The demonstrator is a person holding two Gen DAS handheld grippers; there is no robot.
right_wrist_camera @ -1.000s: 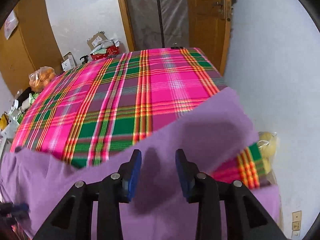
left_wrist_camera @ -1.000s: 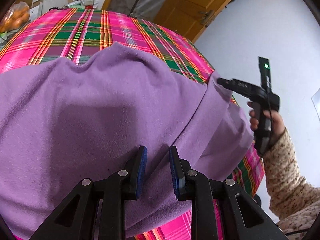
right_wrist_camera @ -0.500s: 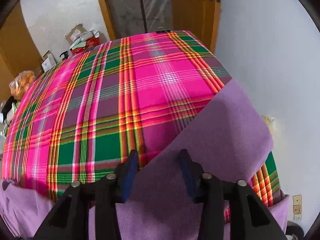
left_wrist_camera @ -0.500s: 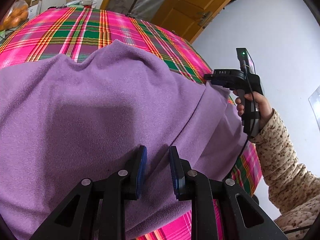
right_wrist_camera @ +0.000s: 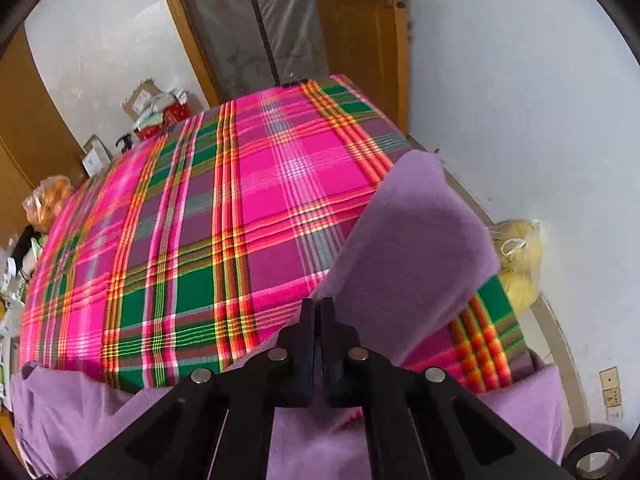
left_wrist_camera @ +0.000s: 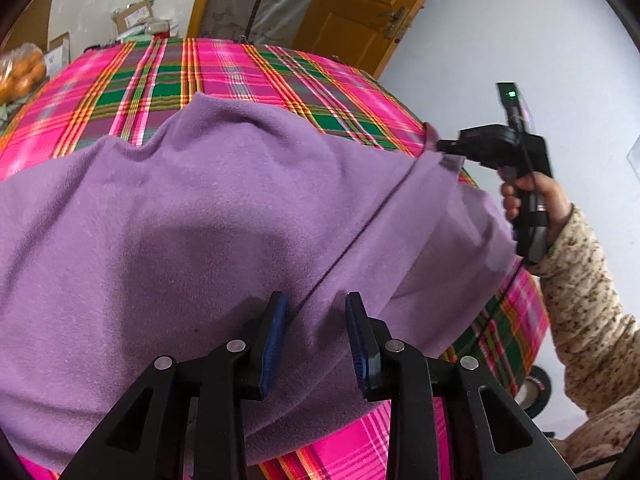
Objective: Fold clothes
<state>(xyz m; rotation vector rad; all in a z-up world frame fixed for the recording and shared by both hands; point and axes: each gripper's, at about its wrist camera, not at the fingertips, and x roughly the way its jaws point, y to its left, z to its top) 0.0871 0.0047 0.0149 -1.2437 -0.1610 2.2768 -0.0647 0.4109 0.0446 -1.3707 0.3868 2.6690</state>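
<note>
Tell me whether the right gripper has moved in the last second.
Yes. The right gripper has advanced toward the door end of the plaid cloth and shut on the purple garment.

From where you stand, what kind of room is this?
Probably a room in a home: a wooden door, cardboard boxes stacked by the wall, and a pink-and-green plaid cloth with a purple fleece garment on it.
</note>
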